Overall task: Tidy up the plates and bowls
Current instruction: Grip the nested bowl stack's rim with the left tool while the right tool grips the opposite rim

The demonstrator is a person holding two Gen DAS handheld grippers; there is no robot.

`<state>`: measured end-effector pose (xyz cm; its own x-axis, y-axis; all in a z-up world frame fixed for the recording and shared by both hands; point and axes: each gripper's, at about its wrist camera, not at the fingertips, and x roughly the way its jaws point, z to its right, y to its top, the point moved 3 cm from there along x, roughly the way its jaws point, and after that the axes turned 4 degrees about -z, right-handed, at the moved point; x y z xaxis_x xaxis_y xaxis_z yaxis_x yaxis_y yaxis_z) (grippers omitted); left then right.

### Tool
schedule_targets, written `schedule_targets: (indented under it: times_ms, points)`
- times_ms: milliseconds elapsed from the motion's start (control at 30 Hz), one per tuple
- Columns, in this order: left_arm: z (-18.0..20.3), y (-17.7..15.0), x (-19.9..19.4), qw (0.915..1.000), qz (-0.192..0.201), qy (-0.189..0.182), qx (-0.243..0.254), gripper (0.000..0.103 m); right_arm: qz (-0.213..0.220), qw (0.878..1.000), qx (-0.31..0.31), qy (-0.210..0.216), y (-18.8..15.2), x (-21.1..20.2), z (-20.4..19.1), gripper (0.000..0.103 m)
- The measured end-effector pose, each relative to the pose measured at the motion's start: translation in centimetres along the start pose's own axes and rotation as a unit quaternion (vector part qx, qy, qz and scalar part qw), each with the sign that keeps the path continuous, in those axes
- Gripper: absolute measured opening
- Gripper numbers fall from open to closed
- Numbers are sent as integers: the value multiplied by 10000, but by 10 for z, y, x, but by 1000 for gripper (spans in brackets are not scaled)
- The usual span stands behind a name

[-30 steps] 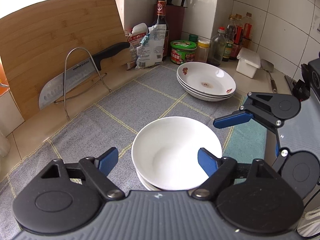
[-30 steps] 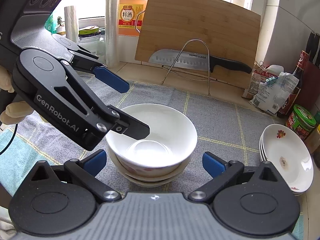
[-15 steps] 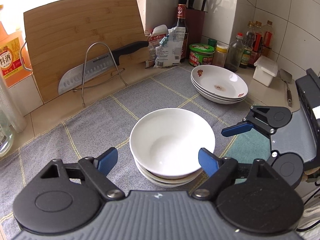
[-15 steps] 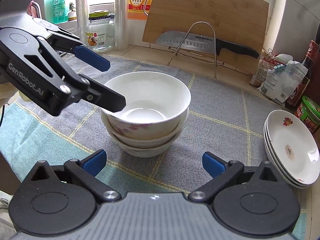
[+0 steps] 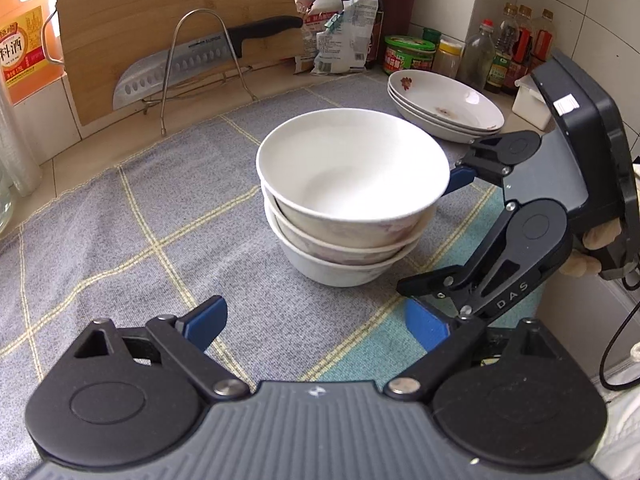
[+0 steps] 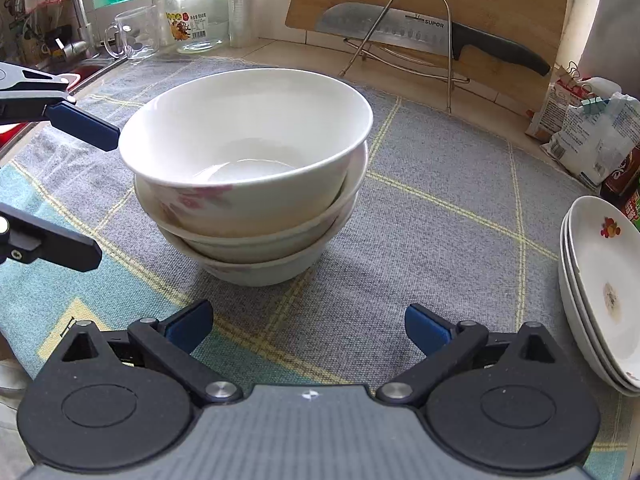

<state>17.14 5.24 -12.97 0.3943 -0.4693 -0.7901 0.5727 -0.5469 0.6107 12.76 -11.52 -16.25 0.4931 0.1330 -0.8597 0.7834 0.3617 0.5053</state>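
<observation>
Three white bowls sit nested in a stack [image 5: 352,200] [image 6: 248,176] on a grey checked cloth [image 5: 120,220]. Three shallow flowered plates are stacked [image 5: 444,104] [image 6: 600,280] at the cloth's far right. My left gripper [image 5: 316,324] [image 6: 102,196] hangs low beside the bowls, its jaws opening, with nothing between them. My right gripper [image 6: 308,326] [image 5: 440,232] stands open on the other side of the stack and holds nothing. In the left wrist view the top bowl's rim hides one right fingertip. Neither gripper touches the bowls.
A bamboo chopping board [image 5: 168,20] leans on the back wall behind a wire rack holding a large knife [image 5: 188,64]. Packets [image 5: 340,36], jars and sauce bottles [image 5: 516,48] line the back right. A glass mug [image 6: 136,32] and sink tap [image 6: 76,12] stand left.
Both grippers have sunk toward the cloth, so the bowls now show from the side. The left gripper's finger has come off the top bowl's rim, and its jaws stand wider.
</observation>
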Motion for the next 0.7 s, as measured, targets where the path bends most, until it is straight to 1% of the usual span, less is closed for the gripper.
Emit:
schedule_targets:
  times_ms: [100, 167, 233, 267, 300, 333, 367, 467, 633, 700]
  points:
    - [-3, -1, 16, 9998, -30, -111, 177, 95, -125, 9998, -117, -68, 4, 6, 1, 103]
    - [-6, -2, 25, 9995, -85, -192, 244, 95, -187, 9998, -82, 30, 6, 8, 3, 103]
    - [-10, -3, 35, 9988, -182, -340, 315, 95, -291, 9993, 10, 214, 8, 11, 7, 103]
    - [-10, -4, 36, 9984, -77, -338, 447, 97, -291, 9993, -24, 245, 8, 12, 7, 103]
    - [-10, -4, 38, 9979, -65, -319, 551, 98, -281, 9992, -90, 261, 8, 12, 7, 103]
    - [-9, -4, 39, 9976, -59, -299, 624, 99, -259, 9992, -119, 290, 7, 12, 8, 103]
    - [-8, -4, 40, 9973, -47, -306, 673, 102, -235, 9992, -137, 302, 7, 12, 8, 103]
    - [-7, -6, 44, 9957, 76, -214, 897, 103, -109, 9991, -208, 342, 4, 10, 8, 103]
    - [-7, -8, 44, 9962, 238, -177, 816, 103, 187, 9979, -397, 481, -2, 8, 13, 103]
    - [-6, -7, 44, 9969, 226, -116, 739, 103, 331, 9969, -467, 534, -5, 8, 16, 103]
